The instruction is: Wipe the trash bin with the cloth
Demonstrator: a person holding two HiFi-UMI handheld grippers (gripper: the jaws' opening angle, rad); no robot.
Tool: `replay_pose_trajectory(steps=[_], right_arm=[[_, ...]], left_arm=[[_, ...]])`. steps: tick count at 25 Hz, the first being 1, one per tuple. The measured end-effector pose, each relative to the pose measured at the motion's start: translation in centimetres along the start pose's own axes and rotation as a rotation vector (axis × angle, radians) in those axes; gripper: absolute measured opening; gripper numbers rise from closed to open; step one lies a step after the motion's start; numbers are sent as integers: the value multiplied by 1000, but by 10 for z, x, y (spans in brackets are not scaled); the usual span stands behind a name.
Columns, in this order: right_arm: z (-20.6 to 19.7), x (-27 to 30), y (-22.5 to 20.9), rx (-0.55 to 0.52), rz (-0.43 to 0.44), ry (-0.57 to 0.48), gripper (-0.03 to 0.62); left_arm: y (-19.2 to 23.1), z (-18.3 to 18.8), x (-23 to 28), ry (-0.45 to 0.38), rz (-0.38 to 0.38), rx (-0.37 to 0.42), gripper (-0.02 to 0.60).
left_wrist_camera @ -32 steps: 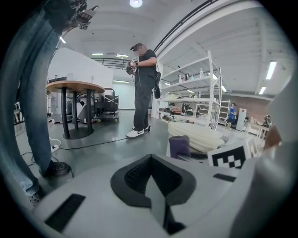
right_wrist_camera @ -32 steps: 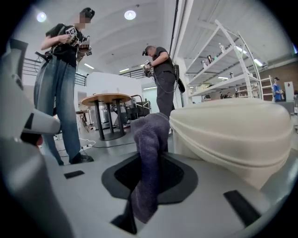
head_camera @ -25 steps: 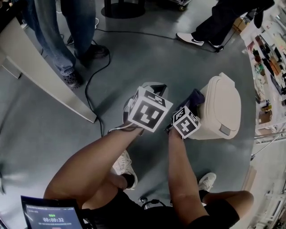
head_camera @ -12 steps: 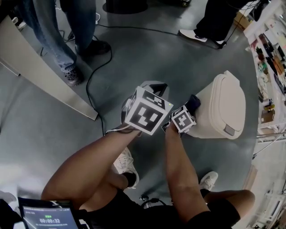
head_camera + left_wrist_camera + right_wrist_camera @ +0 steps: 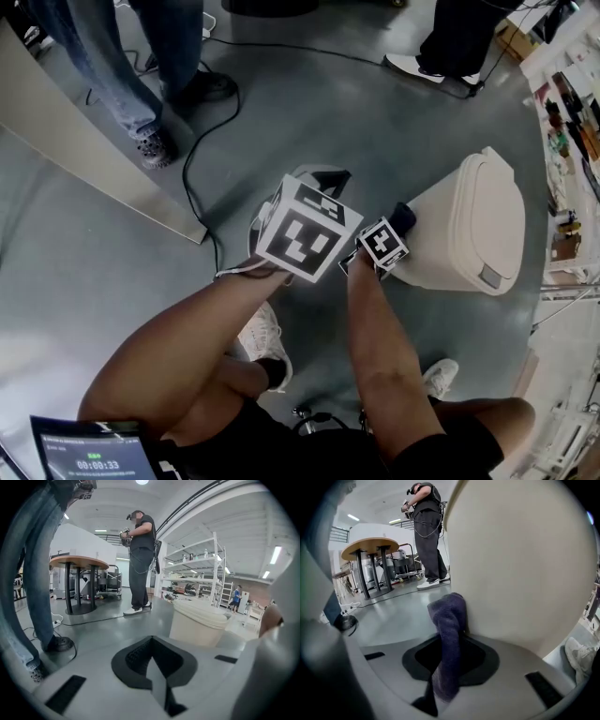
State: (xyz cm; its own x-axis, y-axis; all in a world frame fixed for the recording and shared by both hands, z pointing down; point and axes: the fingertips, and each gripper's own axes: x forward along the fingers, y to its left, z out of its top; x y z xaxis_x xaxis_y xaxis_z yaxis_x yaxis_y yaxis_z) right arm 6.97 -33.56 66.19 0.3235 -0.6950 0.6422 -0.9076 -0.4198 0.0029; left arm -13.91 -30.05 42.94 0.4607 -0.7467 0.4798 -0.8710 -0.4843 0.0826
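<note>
Right gripper point(image 5: 445, 672) is clamped on a dark purple terry cloth point(image 5: 448, 630). The cloth stands up from between the jaws and presses against the side wall of the cream plastic lidded trash bin point(image 5: 525, 564). Left gripper point(image 5: 157, 686) is held off to the side, jaws together on nothing, with the bin apart from it, ahead and to its right. The bin stands upright on the grey floor point(image 5: 98, 630), lid down, just right of both grippers in the head view. Judged: wiping is under way on the near side wall, and the lid and far side are likely left to do. No streak or damp sheen shows which parts are done. Hard to read: the head view shows only a scrap of cloth past the marker cube, the bin's foot is partly behind the right gripper, and the right gripper view cuts off the lid.
</note>
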Motion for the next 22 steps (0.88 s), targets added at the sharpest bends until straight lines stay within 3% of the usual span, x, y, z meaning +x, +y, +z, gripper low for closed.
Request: replay_pose_trajectory(steps=[5,11,17,22], right_arm=[[16,-15,12,14,53,-62,80],[78,-68,30,52,122,-231,80],[134,-76,27,89,105,-312,80],[154,-58,22,84,39,-318,80]], left_arm=[[0,4,2,-4,1,2,0],[1,17,3,-28,2,-1,0],[-2,23,2,-58,-11,12,0],[-4,27,-1,-76,-13,9,0]])
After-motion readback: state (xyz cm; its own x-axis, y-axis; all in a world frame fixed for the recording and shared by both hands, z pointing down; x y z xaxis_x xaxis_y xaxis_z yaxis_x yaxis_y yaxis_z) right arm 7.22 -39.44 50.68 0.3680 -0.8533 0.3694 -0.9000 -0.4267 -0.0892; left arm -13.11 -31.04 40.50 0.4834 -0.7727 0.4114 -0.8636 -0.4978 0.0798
